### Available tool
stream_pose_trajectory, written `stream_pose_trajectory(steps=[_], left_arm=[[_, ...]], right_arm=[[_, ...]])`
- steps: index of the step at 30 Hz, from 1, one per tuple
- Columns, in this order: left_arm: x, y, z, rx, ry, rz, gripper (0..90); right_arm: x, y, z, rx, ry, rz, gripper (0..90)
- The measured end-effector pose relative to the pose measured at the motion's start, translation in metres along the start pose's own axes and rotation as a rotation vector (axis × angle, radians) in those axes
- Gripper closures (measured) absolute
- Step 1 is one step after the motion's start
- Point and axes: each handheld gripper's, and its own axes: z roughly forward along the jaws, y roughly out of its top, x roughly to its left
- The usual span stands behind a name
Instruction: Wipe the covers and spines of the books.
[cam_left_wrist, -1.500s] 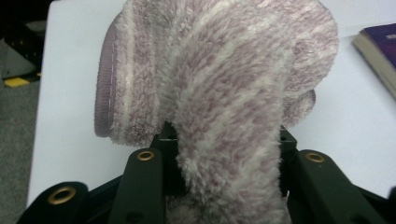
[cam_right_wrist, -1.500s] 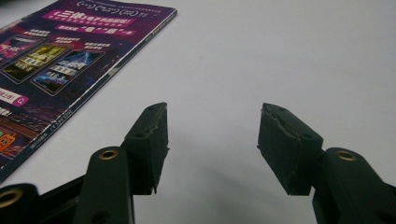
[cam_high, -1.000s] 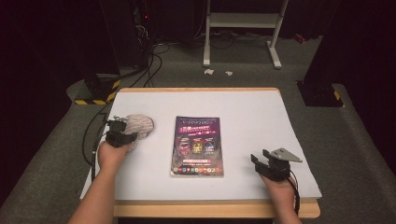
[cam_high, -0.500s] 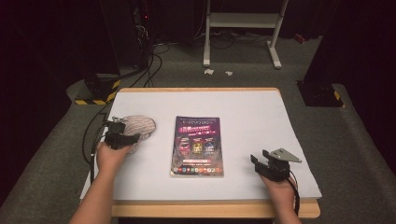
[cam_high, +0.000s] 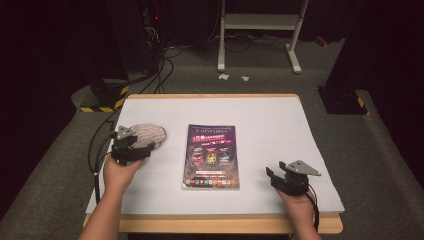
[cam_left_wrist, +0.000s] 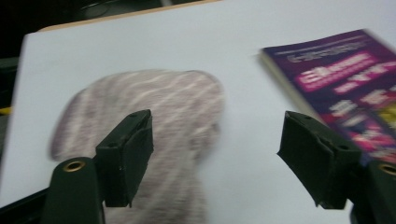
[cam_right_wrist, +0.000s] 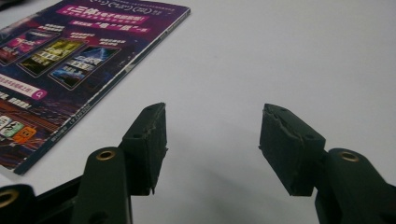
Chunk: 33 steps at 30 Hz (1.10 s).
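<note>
Striped cloth (cam_high: 146, 135) is seen bunched on the white table (cam_high: 280, 125), left of the purple booklet (cam_high: 210, 156). It is straddled by the left gripper (cam_left_wrist: 217, 154), jaws spread; nothing is gripped yet. Spread and idle, the right gripper (cam_right_wrist: 212, 149) is kept over bare table.

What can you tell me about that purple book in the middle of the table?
The book is a thin paperback or magazine with a glossy purple cover. Pink and white title banners run across its top, three small picture panels sit below, and a row of little icons lines its near edge. It lies flat and closed, cover up, about square to the white table. Nothing touches it: the striped cloth under the left claw lies apart on one side, the open right claw on the other.
</note>
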Motion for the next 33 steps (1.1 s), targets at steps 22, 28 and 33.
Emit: stream_pose_trajectory(steps=[22, 28, 33], left_arm=[[-0.108, -0.052, 0.055, 0.203, -0.262, 0.064, 33.9], [-0.104, -0.057, 0.052, 0.172, -0.269, 0.031, 35.7], [-0.105, -0.060, 0.051, 0.160, -0.264, 0.030, 34.8]], right_arm=[[0.083, 0.015, 0.034, 0.119, 0.214, -0.027, 29.3], [0.100, 0.015, 0.044, 0.171, 0.237, -0.021, 28.2], [0.105, 0.011, 0.048, 0.211, 0.213, -0.008, 27.1]])
